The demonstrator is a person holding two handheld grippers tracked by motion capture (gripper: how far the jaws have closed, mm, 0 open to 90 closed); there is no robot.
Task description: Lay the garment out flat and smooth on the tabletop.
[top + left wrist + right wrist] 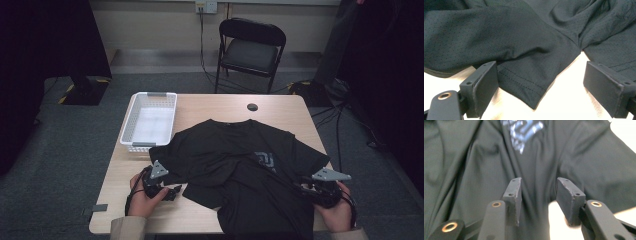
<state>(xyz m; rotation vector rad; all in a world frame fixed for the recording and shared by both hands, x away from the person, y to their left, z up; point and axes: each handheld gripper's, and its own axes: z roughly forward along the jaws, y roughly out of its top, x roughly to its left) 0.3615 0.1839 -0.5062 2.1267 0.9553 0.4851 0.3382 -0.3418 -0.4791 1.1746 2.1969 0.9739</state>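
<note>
- Your left gripper (541, 82) stands with its jaws wide apart around the black T-shirt (240, 160) sleeve hem, pads clear.
- Your right gripper (538, 197) has its jaws parted over the T-shirt's side edge, gripping nothing.

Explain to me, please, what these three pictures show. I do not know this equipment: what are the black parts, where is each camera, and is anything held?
There is no robot: a person sits at a table and holds a hand tool with two black fingers in each hand. The high view looks down from above: left gripper, right gripper. The other two pictures come from a camera on each gripper, looking along its fingers. On the table lie a crumpled black shirt with a blue print and an empty white basket. A chair stands behind. Nothing is held: both grippers are open. A sleeve hem lies between the left one's fingers, untouched; shirt fabric lies under the right one's.
</note>
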